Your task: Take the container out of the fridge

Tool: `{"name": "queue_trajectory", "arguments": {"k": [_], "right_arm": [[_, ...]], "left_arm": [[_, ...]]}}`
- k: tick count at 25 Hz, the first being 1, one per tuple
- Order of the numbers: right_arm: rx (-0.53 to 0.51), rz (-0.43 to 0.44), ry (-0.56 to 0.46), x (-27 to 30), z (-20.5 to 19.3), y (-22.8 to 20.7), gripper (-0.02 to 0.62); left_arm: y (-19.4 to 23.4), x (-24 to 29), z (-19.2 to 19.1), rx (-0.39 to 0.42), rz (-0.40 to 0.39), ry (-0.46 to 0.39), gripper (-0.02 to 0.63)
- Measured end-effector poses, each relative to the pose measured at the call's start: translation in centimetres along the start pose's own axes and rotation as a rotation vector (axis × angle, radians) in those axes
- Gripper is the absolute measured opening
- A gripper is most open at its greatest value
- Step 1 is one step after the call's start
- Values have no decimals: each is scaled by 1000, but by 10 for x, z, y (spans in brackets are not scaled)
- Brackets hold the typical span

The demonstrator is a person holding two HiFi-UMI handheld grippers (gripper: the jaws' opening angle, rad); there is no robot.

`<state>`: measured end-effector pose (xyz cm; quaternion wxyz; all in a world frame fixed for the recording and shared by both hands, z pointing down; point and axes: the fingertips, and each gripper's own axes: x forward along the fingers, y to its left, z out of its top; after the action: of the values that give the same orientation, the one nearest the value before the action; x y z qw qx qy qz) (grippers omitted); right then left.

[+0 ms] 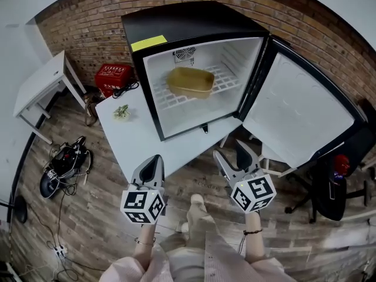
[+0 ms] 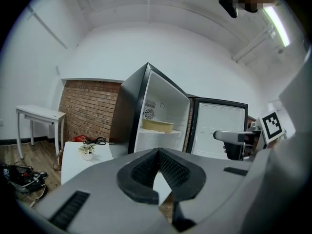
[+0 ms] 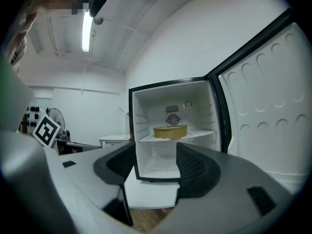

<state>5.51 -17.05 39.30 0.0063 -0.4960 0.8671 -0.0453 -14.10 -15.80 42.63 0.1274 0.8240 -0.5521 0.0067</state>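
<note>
Yellow container (image 1: 191, 81) is sitting on the wire shelf (image 1: 230, 78) inside the open fridge (image 1: 194, 22). I've got both grippers well short of it: left gripper (image 1: 154, 160) jaws pressed together on nothing, right gripper (image 1: 231, 153) jaws spread, empty.

Open fridge, seen from the tool: the right gripper (image 3: 155, 152), jaws apart with nothing between them, frames the fridge (image 3: 141, 130) at centre frame. A yellow container (image 3: 170, 131) sits on the upper shelf (image 3: 200, 133) before a round vent (image 3: 172, 119). The door (image 3: 265, 106) stands wide at right. Below, a white table (image 3: 151, 191). At left, a marker cube (image 3: 47, 129), apparently the other gripper's.
</note>
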Motion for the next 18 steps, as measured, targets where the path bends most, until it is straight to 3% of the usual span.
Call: {"name": "queue_trajectory", "arguments": {"k": [8, 18], "right_arm": [[-47, 40, 3, 58, 14, -34, 259], [-185, 127, 5, 117, 38, -53, 259]], "left_arm": [[5, 60, 10, 1, -4, 10, -9], [-1, 113, 24, 18, -18, 14, -9]]}}
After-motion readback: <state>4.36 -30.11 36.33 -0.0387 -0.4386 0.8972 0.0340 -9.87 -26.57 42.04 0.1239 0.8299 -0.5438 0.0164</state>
